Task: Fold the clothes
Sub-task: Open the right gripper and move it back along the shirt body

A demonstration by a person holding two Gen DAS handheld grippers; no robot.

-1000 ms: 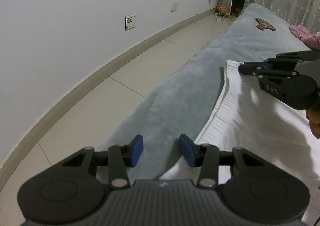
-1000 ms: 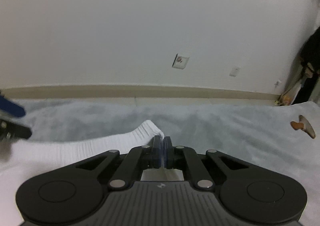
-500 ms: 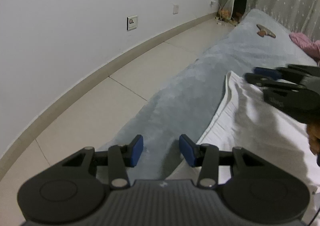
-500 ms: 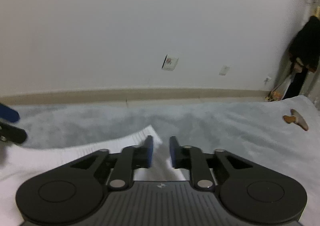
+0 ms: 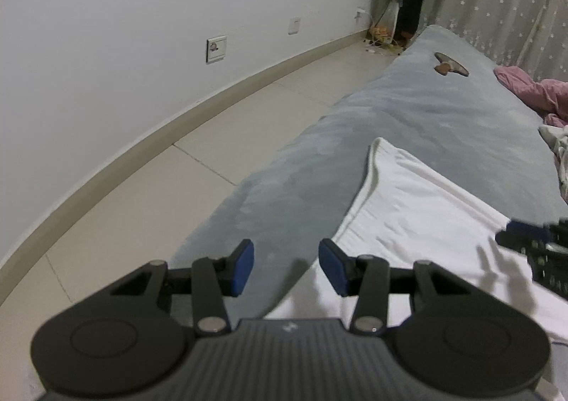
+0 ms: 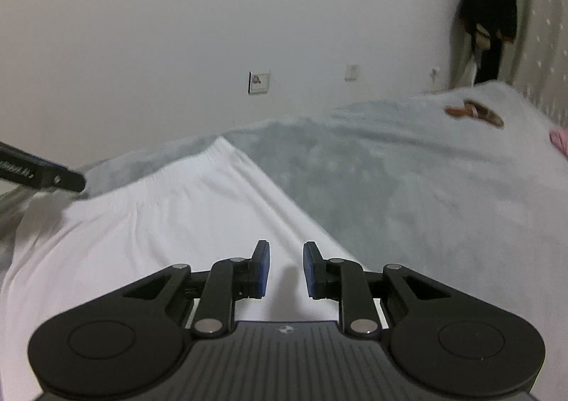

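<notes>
Grey bed cover [image 6: 390, 188] carries the white garment [image 6: 170, 223] spread flat at its near left, where the right tongs [image 6: 285, 269] have just let go its ribbed corner and stand slightly parted and empty, like the wider-open left tongs [image 5: 285, 267], so this fold looks laid.

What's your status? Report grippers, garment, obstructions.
Left gripper open, empty. Right gripper open, empty, above white garment. Garment flat on grey blanket. Nothing in the way.
</notes>
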